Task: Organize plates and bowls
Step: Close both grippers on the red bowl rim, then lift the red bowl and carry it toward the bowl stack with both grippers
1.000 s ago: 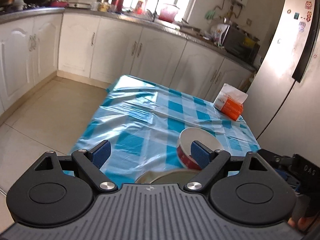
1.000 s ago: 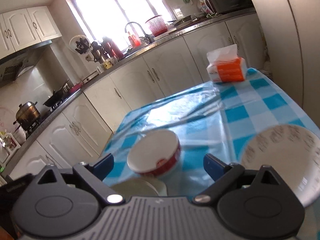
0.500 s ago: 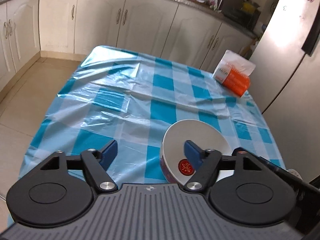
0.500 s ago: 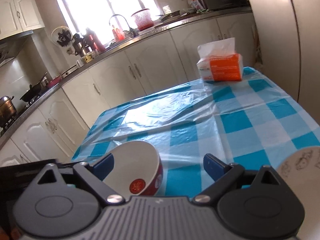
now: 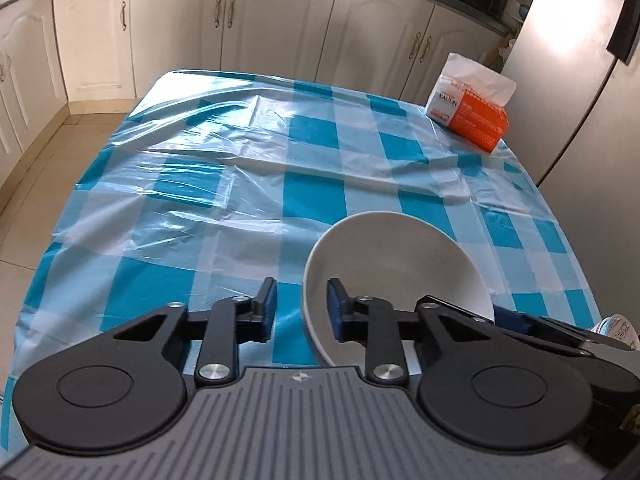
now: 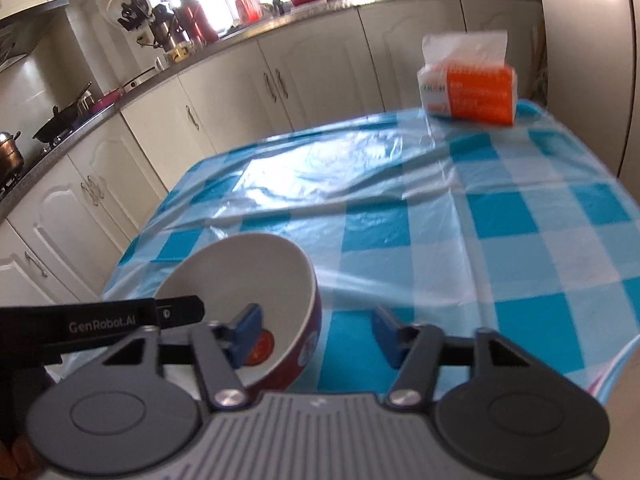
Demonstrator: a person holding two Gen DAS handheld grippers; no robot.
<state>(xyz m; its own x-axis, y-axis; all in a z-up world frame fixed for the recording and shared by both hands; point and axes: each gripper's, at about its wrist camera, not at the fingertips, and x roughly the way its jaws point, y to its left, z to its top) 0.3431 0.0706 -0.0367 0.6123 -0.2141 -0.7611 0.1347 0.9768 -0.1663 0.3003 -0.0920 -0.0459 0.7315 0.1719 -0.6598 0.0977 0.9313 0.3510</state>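
The white ceramic bowl with a red outside [image 5: 394, 264] sits at the near edge of the blue-checked, plastic-covered counter [image 5: 248, 184]. The left gripper [image 5: 301, 309] straddles its left rim and the right gripper [image 6: 316, 336] its right rim, one finger inside and one outside. Both sets of jaws have just been closing from wide spread, yet gaps remain beside the wall, and both grippers sit closer over the bowl than a second ago.

The bowl [image 6: 256, 280] base hides behind the right tool [image 6: 316, 336]
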